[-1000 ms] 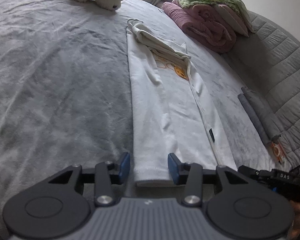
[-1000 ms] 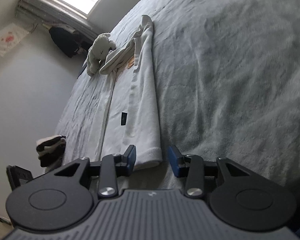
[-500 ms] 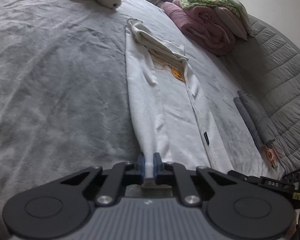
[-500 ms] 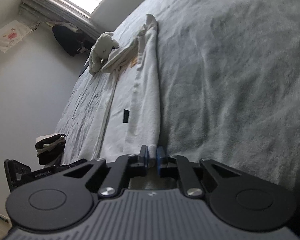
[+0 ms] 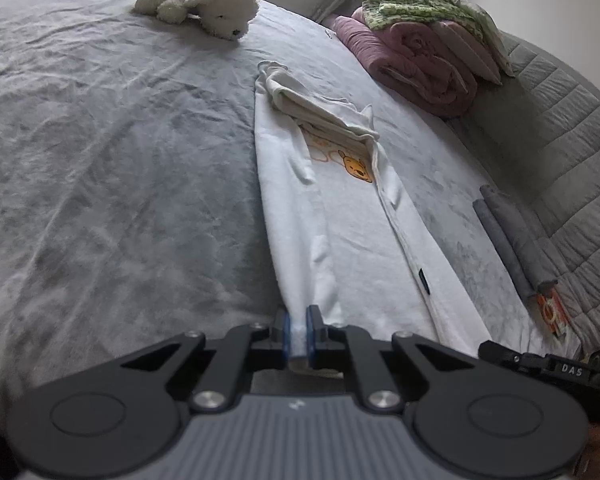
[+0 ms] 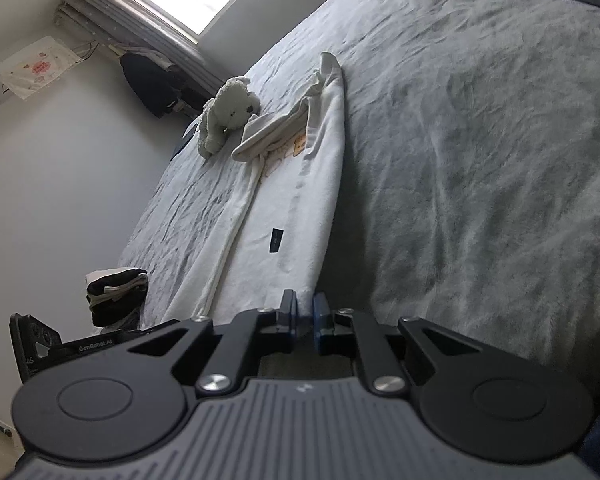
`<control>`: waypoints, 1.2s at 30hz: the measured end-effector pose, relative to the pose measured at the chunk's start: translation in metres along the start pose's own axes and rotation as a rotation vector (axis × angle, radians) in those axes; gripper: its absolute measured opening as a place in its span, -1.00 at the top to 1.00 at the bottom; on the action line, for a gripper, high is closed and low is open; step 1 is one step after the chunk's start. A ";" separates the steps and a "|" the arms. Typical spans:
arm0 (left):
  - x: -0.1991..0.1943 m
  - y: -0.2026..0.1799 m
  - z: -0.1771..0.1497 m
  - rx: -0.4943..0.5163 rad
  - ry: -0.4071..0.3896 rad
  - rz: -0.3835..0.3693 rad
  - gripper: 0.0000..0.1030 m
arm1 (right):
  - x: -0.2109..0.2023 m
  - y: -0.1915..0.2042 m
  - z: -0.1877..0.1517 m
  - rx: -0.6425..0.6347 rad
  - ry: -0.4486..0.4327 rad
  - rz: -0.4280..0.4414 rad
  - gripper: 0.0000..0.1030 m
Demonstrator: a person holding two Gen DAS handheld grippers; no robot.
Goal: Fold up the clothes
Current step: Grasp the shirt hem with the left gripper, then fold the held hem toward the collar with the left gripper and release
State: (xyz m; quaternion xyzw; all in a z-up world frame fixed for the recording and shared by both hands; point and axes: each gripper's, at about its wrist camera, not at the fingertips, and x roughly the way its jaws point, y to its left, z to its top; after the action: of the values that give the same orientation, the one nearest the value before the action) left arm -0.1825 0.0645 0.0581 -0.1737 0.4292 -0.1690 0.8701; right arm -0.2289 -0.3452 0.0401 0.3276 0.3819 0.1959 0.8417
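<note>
A white garment point(image 5: 340, 232) with an orange bear print lies in a long, narrow strip on the grey bed, its sleeves folded in at the far end. My left gripper point(image 5: 299, 334) is shut on the near hem's left corner. My right gripper point(image 6: 303, 318) is shut on the hem's right corner; the garment point(image 6: 296, 200) runs away from it toward the window. The near hem is lifted slightly off the bed. The right gripper's body point(image 5: 548, 364) shows at the lower right of the left wrist view.
A white plush dog point(image 5: 204, 4) lies at the far end of the bed point(image 5: 100, 160). A pile of pink and green bedding point(image 5: 424, 44) sits far right by the padded grey headboard point(image 5: 552, 128). Rolled grey cloth point(image 5: 512, 240) lies right. Folded dark clothes point(image 6: 116, 292) sit at the bed's edge.
Both grippers went from open around the near hem to shut on it. They have since lifted the hem a little and drawn back, bringing more of the far bed into view.
</note>
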 end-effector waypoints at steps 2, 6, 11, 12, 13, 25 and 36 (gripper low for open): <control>-0.007 -0.005 -0.002 0.007 0.007 0.002 0.85 | -0.005 0.003 -0.001 -0.002 0.006 -0.001 0.80; -0.020 -0.010 -0.007 0.020 0.006 -0.010 0.85 | -0.018 0.007 -0.006 -0.008 0.007 0.004 0.79; -0.030 -0.020 -0.016 0.047 0.014 -0.005 0.85 | -0.030 0.011 -0.012 -0.017 0.015 0.002 0.79; -0.032 -0.021 -0.018 0.053 0.016 -0.002 0.85 | -0.032 0.012 -0.013 -0.018 0.017 0.004 0.79; -0.033 -0.022 -0.019 0.059 0.017 0.001 0.85 | -0.035 0.013 -0.015 -0.018 0.019 0.006 0.79; -0.022 -0.016 0.008 -0.106 0.089 -0.048 0.84 | -0.031 0.020 0.004 -0.012 0.001 0.024 0.77; -0.020 -0.016 0.038 -0.186 0.087 -0.064 0.83 | -0.024 0.023 0.036 0.011 -0.038 0.070 0.75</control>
State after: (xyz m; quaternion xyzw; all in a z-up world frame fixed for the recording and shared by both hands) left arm -0.1652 0.0655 0.1008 -0.2600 0.4746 -0.1634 0.8249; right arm -0.2187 -0.3574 0.0862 0.3491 0.3552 0.2170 0.8395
